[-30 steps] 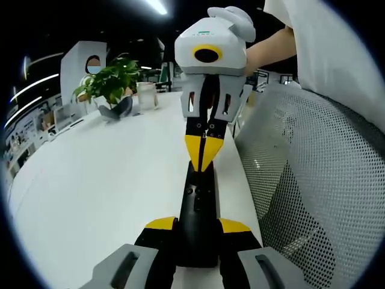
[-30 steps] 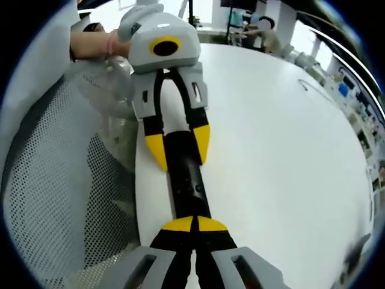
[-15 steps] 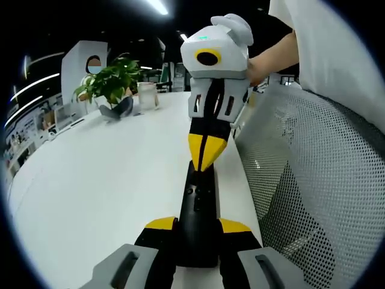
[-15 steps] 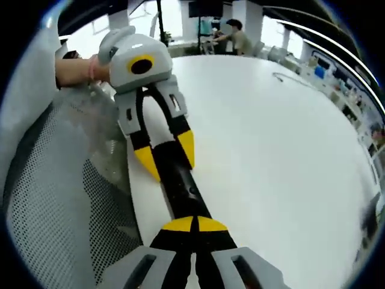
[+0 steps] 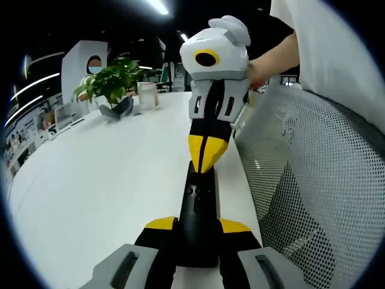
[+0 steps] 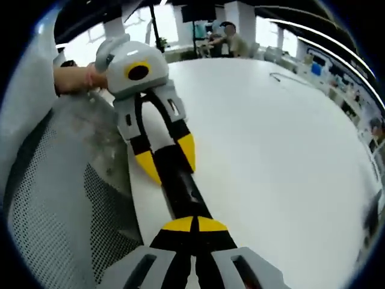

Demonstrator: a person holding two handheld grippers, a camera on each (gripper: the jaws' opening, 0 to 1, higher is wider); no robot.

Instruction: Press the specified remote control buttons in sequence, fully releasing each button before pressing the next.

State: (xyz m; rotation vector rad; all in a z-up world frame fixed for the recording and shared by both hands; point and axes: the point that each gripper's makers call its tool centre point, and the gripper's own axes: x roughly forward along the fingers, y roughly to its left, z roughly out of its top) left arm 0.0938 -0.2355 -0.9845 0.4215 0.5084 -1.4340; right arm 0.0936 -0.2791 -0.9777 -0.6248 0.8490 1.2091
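Observation:
A slim black remote lies lengthwise near the edge of the white table. My left gripper is shut on its near end, one yellow fingertip on each side. From the far side my right gripper comes down shut, its yellow tips meeting the remote's far end. In the right gripper view the shut right gripper sits on one end of the remote. The left gripper clamps the other end. Which button lies under the tips is hidden.
A grey mesh chair back stands just past the table edge beside the remote. A potted plant and a clear cup stand at the table's far end. A person's hand holds the right gripper. People sit far off.
The right gripper's body has tilted and shifted slightly while its tips stay on the remote's far end. The left gripper and the remote have stayed put.

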